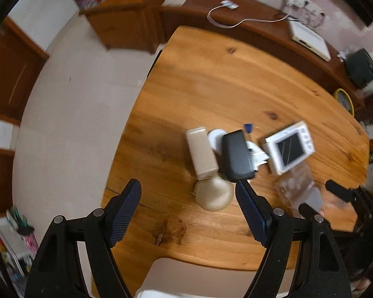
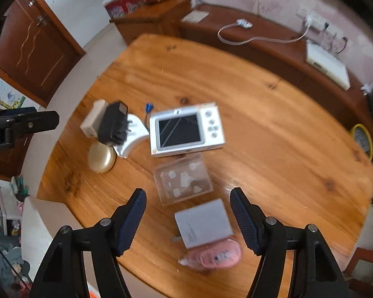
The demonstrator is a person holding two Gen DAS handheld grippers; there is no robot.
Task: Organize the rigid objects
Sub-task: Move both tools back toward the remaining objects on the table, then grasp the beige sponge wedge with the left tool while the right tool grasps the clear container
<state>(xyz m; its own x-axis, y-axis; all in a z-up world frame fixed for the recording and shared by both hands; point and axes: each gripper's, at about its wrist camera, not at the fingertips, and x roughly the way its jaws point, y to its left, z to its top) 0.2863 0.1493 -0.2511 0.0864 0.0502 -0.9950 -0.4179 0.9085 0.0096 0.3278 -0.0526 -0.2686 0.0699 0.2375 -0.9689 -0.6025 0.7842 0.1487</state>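
Both grippers, left gripper (image 1: 187, 213) and right gripper (image 2: 187, 219), stand wide and empty; the leaning black adapter (image 1: 237, 157) risks toppling if nudged.

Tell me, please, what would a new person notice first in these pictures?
The white digital camera with a dark screen lies mid-table on the round wooden table. Left of it, a black power adapter leans over a round gold compact. Nearest, a grey square charger overlaps a pink oval case.
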